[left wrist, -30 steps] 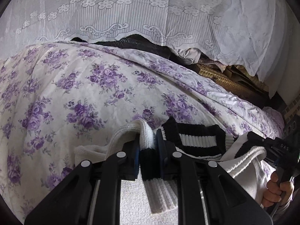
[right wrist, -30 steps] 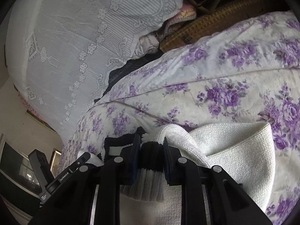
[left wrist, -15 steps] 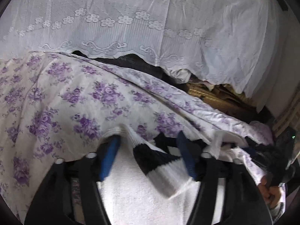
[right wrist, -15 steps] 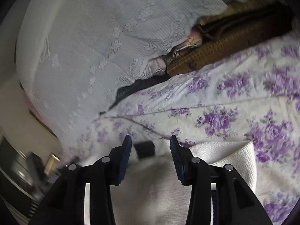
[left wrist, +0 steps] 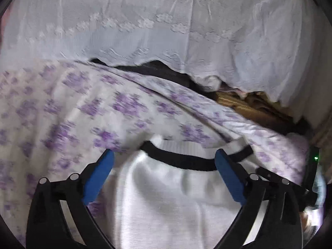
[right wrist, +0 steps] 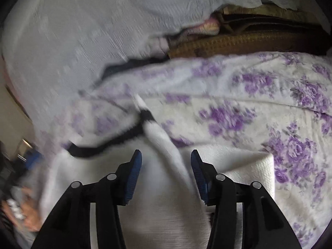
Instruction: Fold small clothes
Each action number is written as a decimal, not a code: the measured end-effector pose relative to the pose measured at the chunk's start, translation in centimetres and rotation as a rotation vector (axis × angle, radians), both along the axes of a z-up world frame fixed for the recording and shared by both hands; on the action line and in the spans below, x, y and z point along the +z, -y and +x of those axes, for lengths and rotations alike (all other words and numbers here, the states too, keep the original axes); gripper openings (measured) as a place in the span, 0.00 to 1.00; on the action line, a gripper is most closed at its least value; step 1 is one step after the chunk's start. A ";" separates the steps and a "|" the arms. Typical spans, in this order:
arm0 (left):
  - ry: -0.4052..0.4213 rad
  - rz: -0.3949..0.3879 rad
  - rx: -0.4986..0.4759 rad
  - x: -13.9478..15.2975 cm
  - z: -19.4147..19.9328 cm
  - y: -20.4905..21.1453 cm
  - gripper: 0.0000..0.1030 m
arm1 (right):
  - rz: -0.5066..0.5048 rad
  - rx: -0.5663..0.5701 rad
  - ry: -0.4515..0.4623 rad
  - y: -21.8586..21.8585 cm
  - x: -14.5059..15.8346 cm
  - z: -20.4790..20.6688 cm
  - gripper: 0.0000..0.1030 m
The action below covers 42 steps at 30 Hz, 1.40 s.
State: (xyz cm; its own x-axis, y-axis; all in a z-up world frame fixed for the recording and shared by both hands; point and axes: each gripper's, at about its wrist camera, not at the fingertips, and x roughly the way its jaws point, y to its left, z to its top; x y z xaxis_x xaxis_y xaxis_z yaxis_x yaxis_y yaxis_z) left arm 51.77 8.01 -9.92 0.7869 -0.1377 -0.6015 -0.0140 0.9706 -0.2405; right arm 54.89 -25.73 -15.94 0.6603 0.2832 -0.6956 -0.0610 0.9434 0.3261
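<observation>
Your jaws on the left gripper (left wrist: 164, 155) now stand wide apart, where a second ago they were clamped on the striped cuff of the white knit sweater (left wrist: 166, 203); they hold nothing. In the left wrist view the sweater lies on the bed under the blue pads (left wrist: 97, 178), its fine ribbed knit crossed by a curved black band (left wrist: 178, 161). Around it spreads the bedspread (left wrist: 62, 108), white cotton with purple flowers, blurred by motion. Behind hangs a white lace cloth (left wrist: 166, 20) with a scalloped, flowered hem.

Over in the right wrist view, your right gripper (right wrist: 166, 157) has let go too: its jaws are parted, with a loose white sleeve (right wrist: 164, 143) running up between them, touching neither pad. A brown woven mat (right wrist: 238, 43) shows beyond the bedspread.
</observation>
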 end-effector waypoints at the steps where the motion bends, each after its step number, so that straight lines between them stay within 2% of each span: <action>1: -0.023 0.057 0.023 -0.4 0.4 0.2 0.92 | 0.025 -0.001 0.003 0.2 -0.1 -0.1 0.20; 2: -0.042 0.075 0.030 -0.8 0.7 0.2 0.92 | 0.045 -0.016 0.021 0.6 0.4 -0.3 0.08; 5: -0.165 0.117 0.064 -3.4 2.4 -0.1 0.92 | 0.071 -0.063 0.067 1.7 1.6 -1.4 0.08; 7: -0.251 0.174 0.082 -5.2 3.5 -0.2 0.92 | 0.059 -0.091 0.053 2.1 1.6 -1.6 0.08; 8: -0.288 0.189 0.085 -6.2 4.0 -0.3 0.95 | 0.021 -0.090 0.029 2.0 0.9 -1.4 0.08; 9: -0.292 0.184 0.090 -6.7 4.1 -0.4 0.95 | -0.004 -0.087 -0.004 1.7 0.0 -1.1 0.08; 10: -0.284 0.193 0.095 -6.6 4.0 -0.3 0.95 | -0.006 -0.089 -0.028 1.7 -0.8 -0.8 0.08; 12: -0.247 0.253 0.106 -6.0 3.3 0.2 0.95 | 0.022 -0.108 -0.017 2.1 -0.6 -1.1 0.10; 14: -0.190 0.305 0.122 -5.0 2.4 0.9 0.94 | 0.020 -0.131 0.078 2.0 1.4 -2.4 0.15; 17: -0.092 0.290 0.045 -2.6 0.2 2.8 0.94 | -0.052 -0.104 0.173 0.1 3.3 -3.8 0.17; 19: -0.053 0.277 -0.017 -1.8 -0.8 4.0 0.95 | -0.086 -0.019 0.187 -2.5 3.7 -4.2 0.18; 22: -0.072 0.332 -0.088 -3.0 -0.8 6.4 0.96 | -0.148 0.093 0.129 -6.1 2.0 -4.2 0.30; 23: -0.123 0.364 -0.098 -4.7 -0.1 7.2 0.96 | -0.192 0.124 0.070 -7.1 0.7 -3.8 0.38; 24: -0.181 0.394 -0.103 -6.6 0.6 7.7 0.96 | -0.260 0.167 0.047 -8.4 -0.8 -3.6 0.40; 25: -0.173 0.392 -0.092 -6.9 0.7 7.8 0.96 | -0.298 0.166 0.069 -8.9 -0.8 -3.8 0.41; 29: -0.150 0.382 -0.068 -6.0 -0.3 7.6 0.96 | -0.292 0.148 0.049 -8.7 0.3 -4.5 0.40; 31: -0.143 0.342 -0.103 -5.1 -1.9 7.2 0.96 | -0.351 0.182 0.031 -9.5 1.1 -5.6 0.53; 32: -0.135 0.316 -0.143 -4.6 -3.4 6.8 0.96 | -0.388 0.237 0.024 -9.9 1.6 -7.0 0.69; 33: -0.126 0.319 -0.165 -4.3 -4.6 6.6 0.96 | -0.410 0.274 0.025 -10.1 1.9 -7.9 0.78; 35: -0.128 0.356 -0.202 -4.3 -6.0 6.5 0.96 | -0.497 0.374 -0.011 -10.6 1.9 -9.3 0.84; 37: -0.182 0.370 -0.268 -5.3 -6.8 6.6 0.96 | -0.565 0.469 -0.038 -10.7 0.7 -10.4 0.88; 38: -0.219 0.384 -0.295 -6.5 -6.9 6.9 0.96 | -0.568 0.499 -0.057 -10.5 -0.1 -10.3 0.91; 39: -0.197 0.389 -0.285 -6.7 -7.2 7.0 0.96 | -0.537 0.507 -0.051 -10.0 -0.6 -9.9 0.95; 42: -0.162 0.421 -0.284 -5.6 -7.5 7.3 0.96 | -0.500 0.499 -0.043 -9.3 0.6 -9.9 0.95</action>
